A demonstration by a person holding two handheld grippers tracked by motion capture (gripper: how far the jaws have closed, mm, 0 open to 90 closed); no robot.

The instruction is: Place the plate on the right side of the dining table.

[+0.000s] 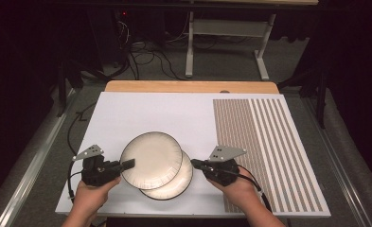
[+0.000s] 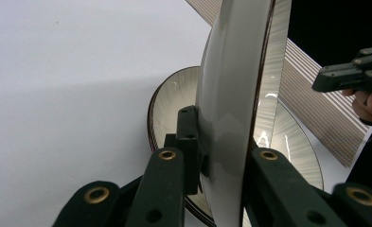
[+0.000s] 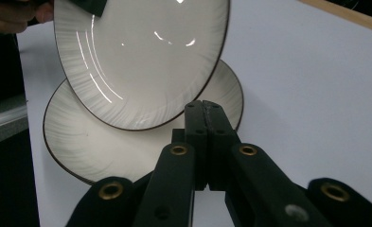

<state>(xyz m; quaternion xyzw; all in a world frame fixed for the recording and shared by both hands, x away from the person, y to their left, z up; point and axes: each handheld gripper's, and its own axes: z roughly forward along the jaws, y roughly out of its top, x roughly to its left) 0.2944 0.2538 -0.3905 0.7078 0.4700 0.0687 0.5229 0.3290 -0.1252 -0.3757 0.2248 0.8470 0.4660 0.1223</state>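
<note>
Left gripper (image 1: 109, 168): your jaws are clamped on the left rim of the upper plate (image 1: 151, 160), one each side of the rim.
Upper plate: held clear of the table (image 1: 141, 111), overlapping the lower plate (image 1: 181, 182), which lies flat on the white sheet.
Right gripper (image 1: 196, 163): your jaws are pressed together, holding nothing, their tips just beside the lower plate's right rim.
Key relation: both plates lie to the left of your right jaws; the lifted one is in the left gripper, so the right is nearer the lower.
View difference: the left gripper view shows the held plate edge-on; the right gripper view shows its glossy face tilted above the other plate.
</note>
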